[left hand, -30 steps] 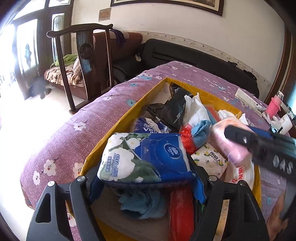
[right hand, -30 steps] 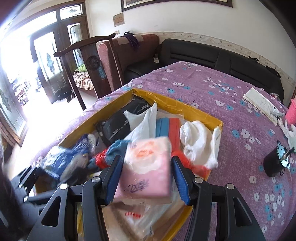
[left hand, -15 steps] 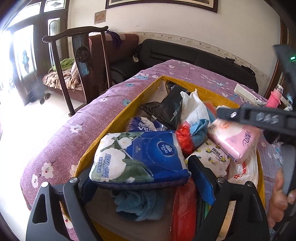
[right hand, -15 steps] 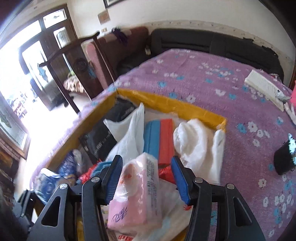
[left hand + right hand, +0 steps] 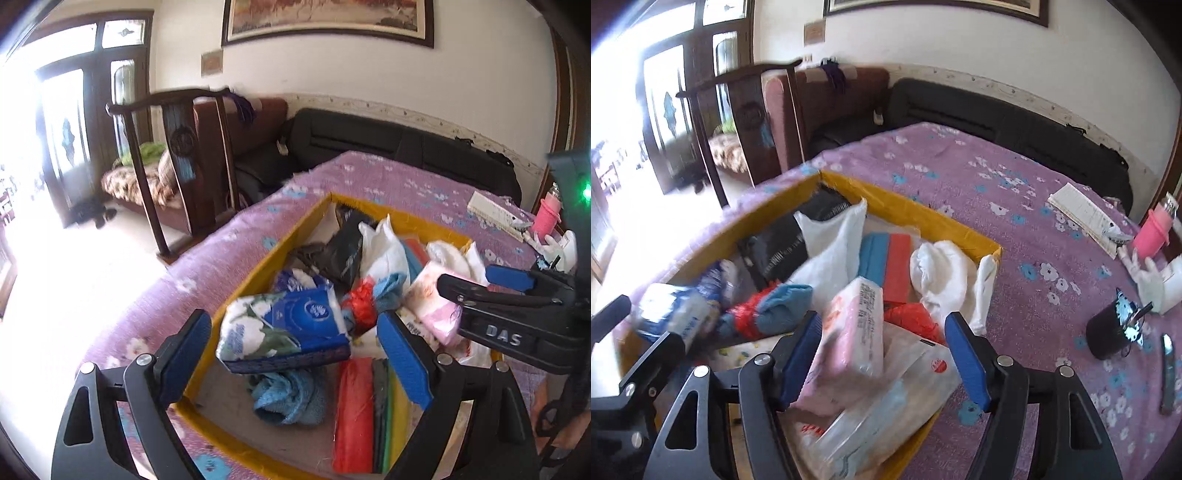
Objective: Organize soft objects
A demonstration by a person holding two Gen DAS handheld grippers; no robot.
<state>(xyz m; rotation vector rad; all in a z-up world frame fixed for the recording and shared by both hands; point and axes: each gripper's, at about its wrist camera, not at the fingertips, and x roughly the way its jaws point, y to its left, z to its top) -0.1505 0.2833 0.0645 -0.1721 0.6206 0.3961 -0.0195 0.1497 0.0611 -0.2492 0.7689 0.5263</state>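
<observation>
Pink tissue pack [image 5: 849, 343]: light, squashy, slick wrap; grip across its broad faces. Right gripper [image 5: 882, 362] jaws opening around it; left gripper [image 5: 295, 354] jaws apart, clear of blue tissue pack [image 5: 284, 328].

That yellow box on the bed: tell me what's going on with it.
A person with a gripper in each hand is sorting soft packs into the yellow box. The left gripper stands open around the blue tissue pack. The right gripper is opening, the pink tissue pack between its jaws, leaning on other packs.
</observation>
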